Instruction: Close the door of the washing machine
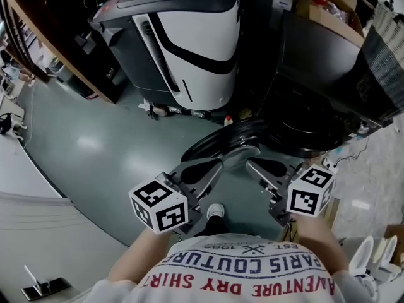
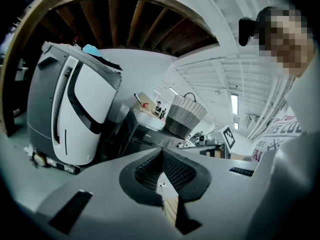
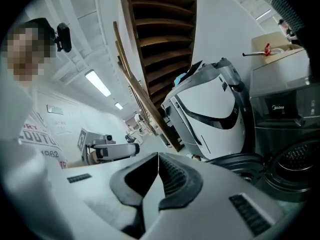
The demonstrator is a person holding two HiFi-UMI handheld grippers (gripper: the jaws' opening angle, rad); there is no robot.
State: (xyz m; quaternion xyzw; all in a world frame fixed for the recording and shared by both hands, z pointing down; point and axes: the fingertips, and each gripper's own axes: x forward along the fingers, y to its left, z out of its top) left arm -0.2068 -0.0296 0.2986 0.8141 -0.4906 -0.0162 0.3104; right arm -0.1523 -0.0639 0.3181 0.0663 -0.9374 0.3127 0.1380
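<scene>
The dark front-loading washing machine (image 1: 328, 62) stands at the right, its drum opening (image 1: 309, 131) uncovered. Its round door (image 1: 221, 137) hangs open toward the left, just beyond both gripper tips. My left gripper (image 1: 218, 164) and right gripper (image 1: 250, 164) are held side by side in front of me, tips angled toward each other, close to the door's edge. Both are shut with nothing between the pads. The left gripper view shows its jaws (image 2: 161, 153) touching at the tip. In the right gripper view the jaws (image 3: 158, 156) are shut, with the door (image 3: 240, 161) and drum (image 3: 297, 166) ahead at the right.
A big white and grey machine (image 1: 189, 49) stands left of the washer. A wooden shelf unit (image 1: 57, 49) lines the far left. A woven basket (image 2: 185, 115) and a cardboard box (image 1: 322, 2) sit on top of the washer. My shoe (image 1: 215, 212) is on the grey floor.
</scene>
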